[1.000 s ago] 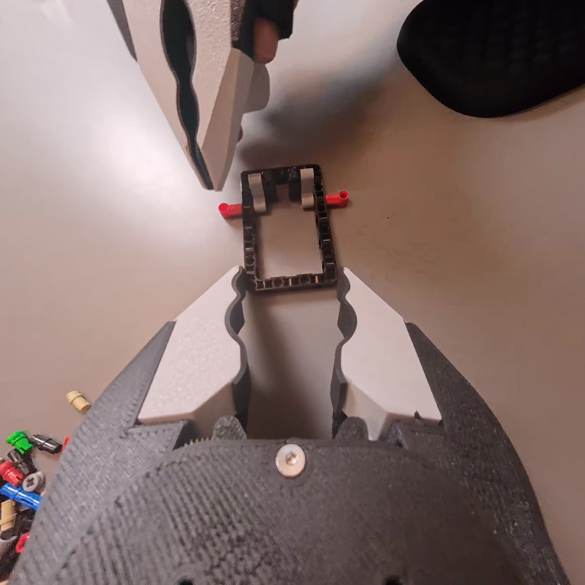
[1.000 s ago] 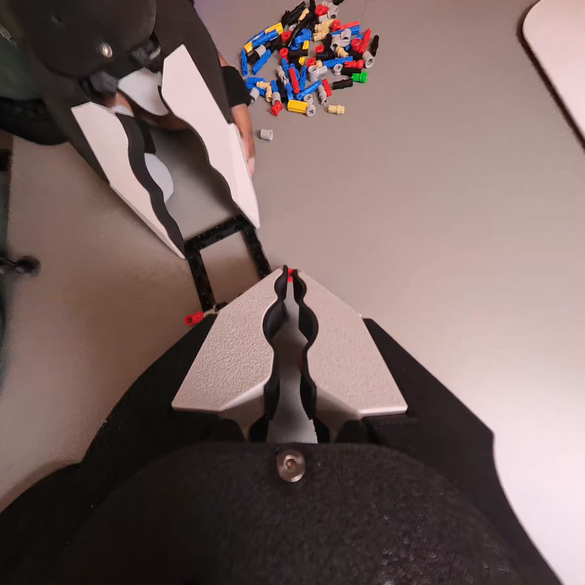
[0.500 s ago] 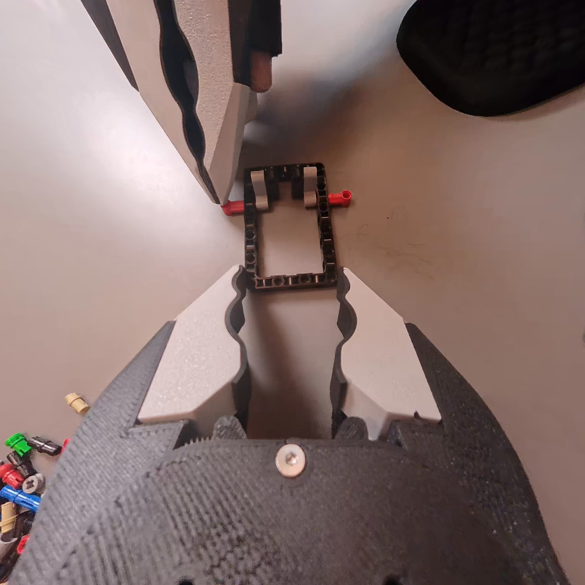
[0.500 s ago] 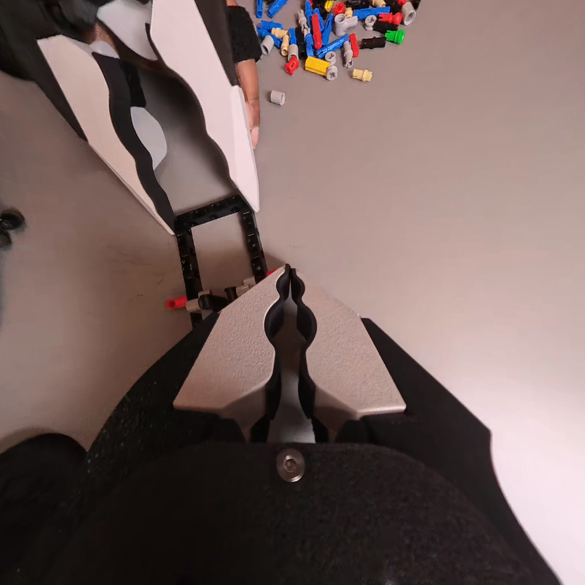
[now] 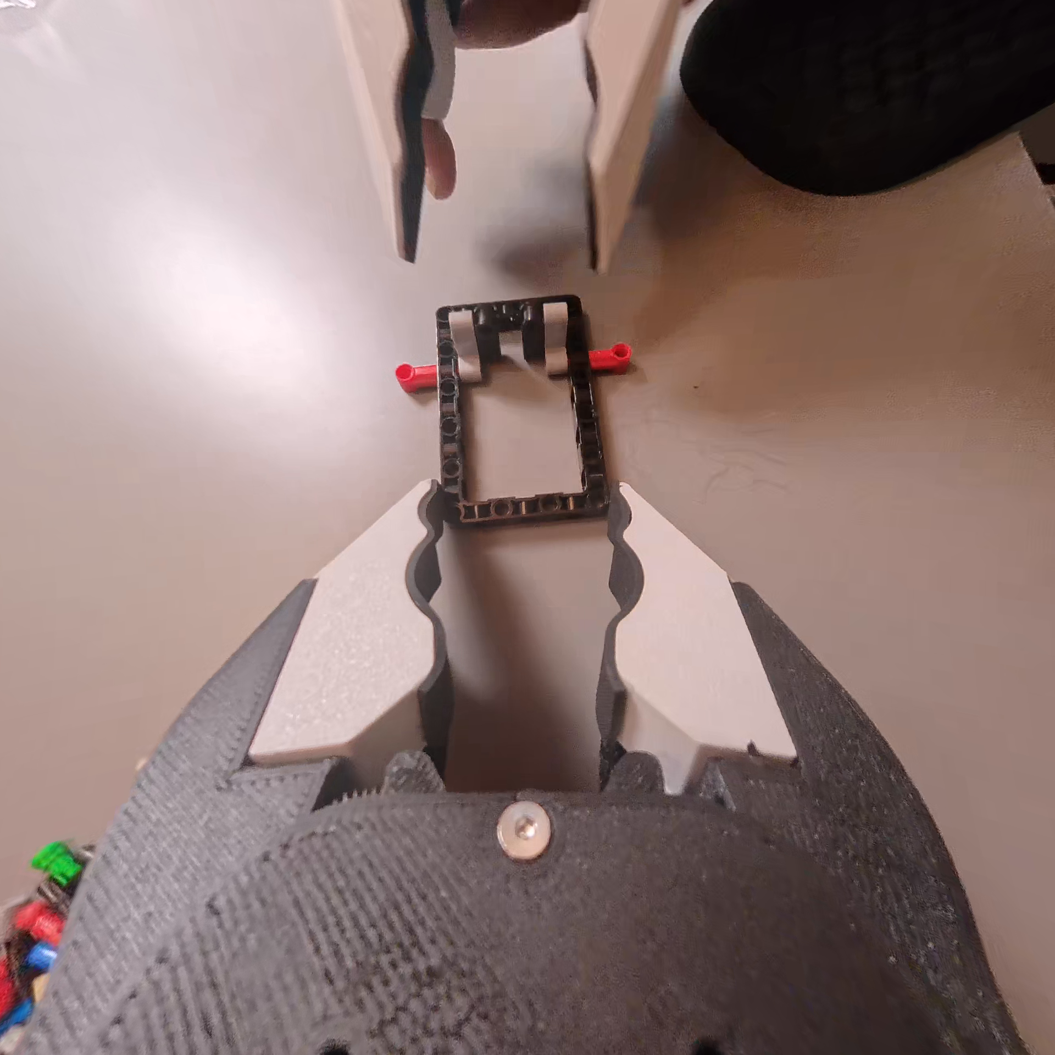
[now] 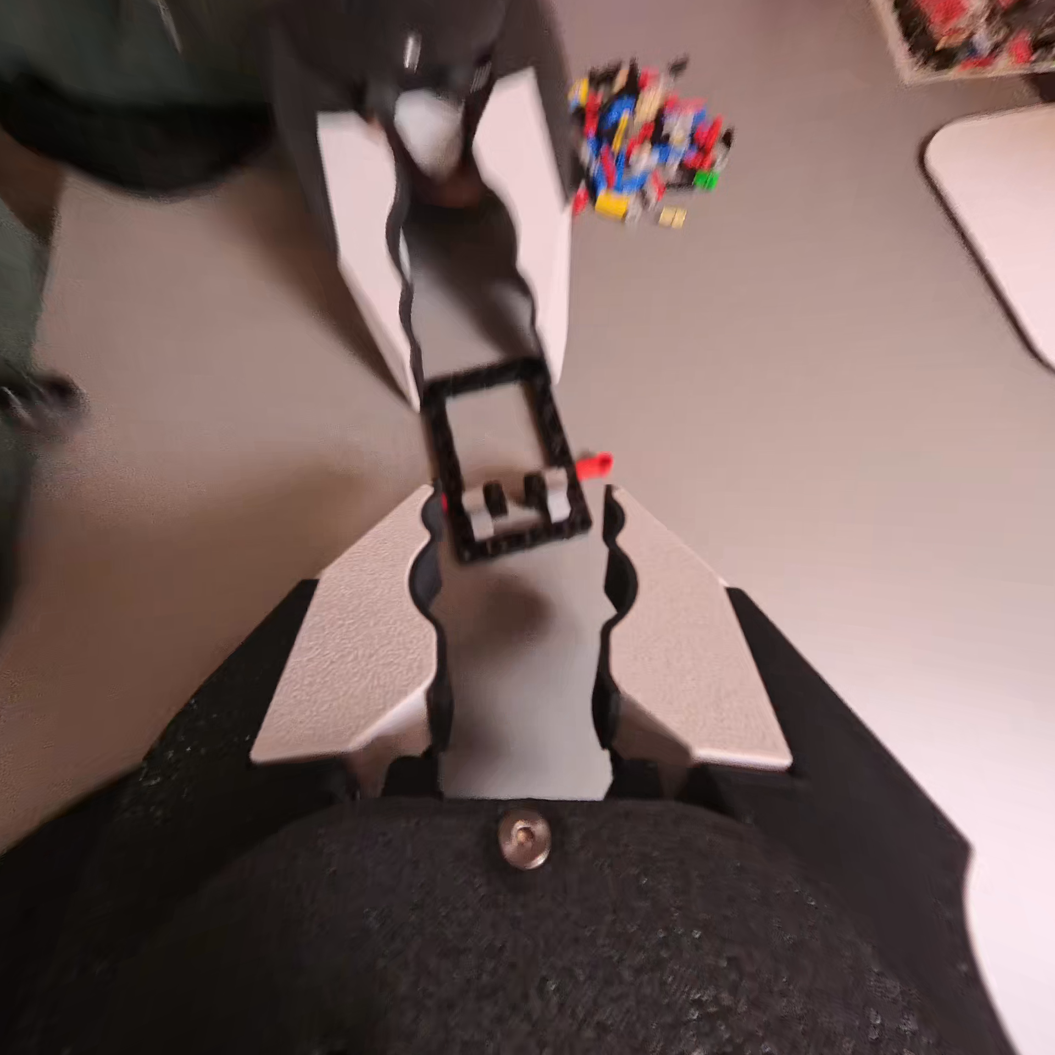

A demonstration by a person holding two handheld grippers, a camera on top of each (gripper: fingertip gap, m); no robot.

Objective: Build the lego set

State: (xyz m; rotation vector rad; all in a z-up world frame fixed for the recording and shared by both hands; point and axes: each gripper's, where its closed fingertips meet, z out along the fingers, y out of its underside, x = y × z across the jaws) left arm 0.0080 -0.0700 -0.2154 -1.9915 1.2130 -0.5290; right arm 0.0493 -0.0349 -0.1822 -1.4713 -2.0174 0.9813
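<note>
A black rectangular lego frame point(image 5: 451, 434) lies flat on the grey table. Two grey pieces point(image 5: 468, 348) and black connectors sit at its far end. A red pin point(image 5: 415, 377) sticks out on the left and another point(image 5: 611, 359) on the right. My left gripper point(image 5: 525, 496) is shut on the frame's near end, fingertips at both corners. My right gripper point(image 5: 502, 260) hangs open just beyond the far end. In the blurred right wrist view, the right gripper point(image 6: 519, 502) is open around the frame point(image 6: 562, 445) at the grey-piece end, and the left gripper point(image 6: 485, 385) holds the other end.
A pile of small coloured lego parts point(image 6: 645, 143) lies beside the left gripper and also shows in the left wrist view point(image 5: 40, 913). A dark mesh object point(image 5: 856, 85) sits beyond the frame. A white board point(image 6: 1005, 217) and a box of parts point(image 6: 970, 34) are at the right. The gap from one gripper's tips to the other's is roughly 7 cm.
My right gripper was shut at the red pin beside the frame. It has opened and swung to straddle the frame's grey-piece end. The left gripper and frame have stayed put.
</note>
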